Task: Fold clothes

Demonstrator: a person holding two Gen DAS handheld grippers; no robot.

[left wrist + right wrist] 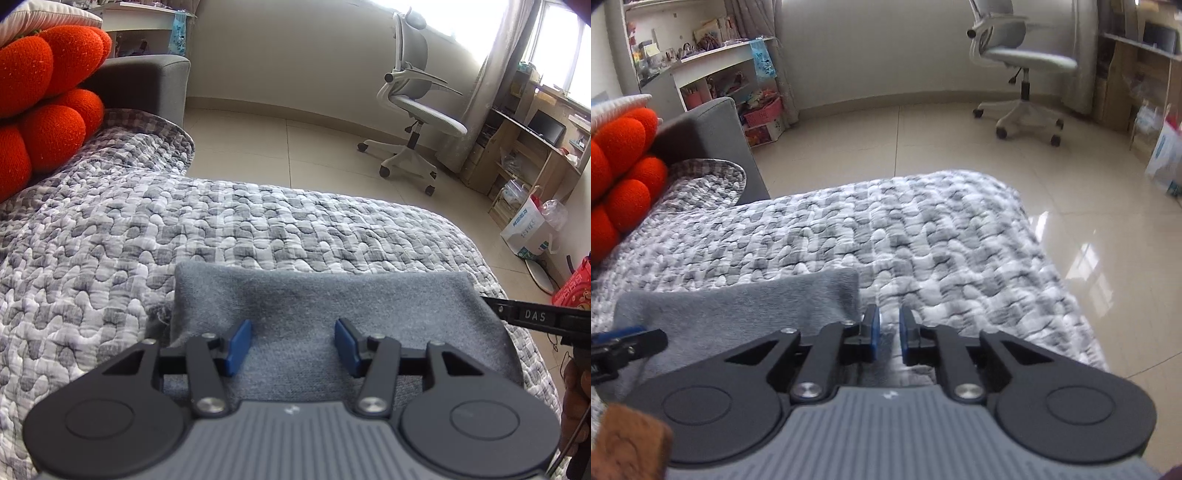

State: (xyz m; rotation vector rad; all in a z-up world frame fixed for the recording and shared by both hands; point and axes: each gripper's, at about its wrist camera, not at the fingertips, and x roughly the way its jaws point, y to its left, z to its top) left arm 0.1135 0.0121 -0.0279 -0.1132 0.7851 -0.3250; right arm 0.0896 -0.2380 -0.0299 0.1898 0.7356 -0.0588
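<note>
Nearest the lens, the left gripper (293, 347) is held low over the cloth (325, 299), its blue pads well apart and nothing pinched. The quilt (110, 240) is spread wide beneath, and the folded grey cloth lies flat on its near edge. The right gripper (887, 334) is poised just beside the cloth's right edge, pads parted by a narrow gap, nothing gripped.

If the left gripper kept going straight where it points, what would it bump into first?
Most likely the folded grey cloth: the left gripper tilts down over it, fingers apart with nothing between them. Depth is hard to judge.
</note>
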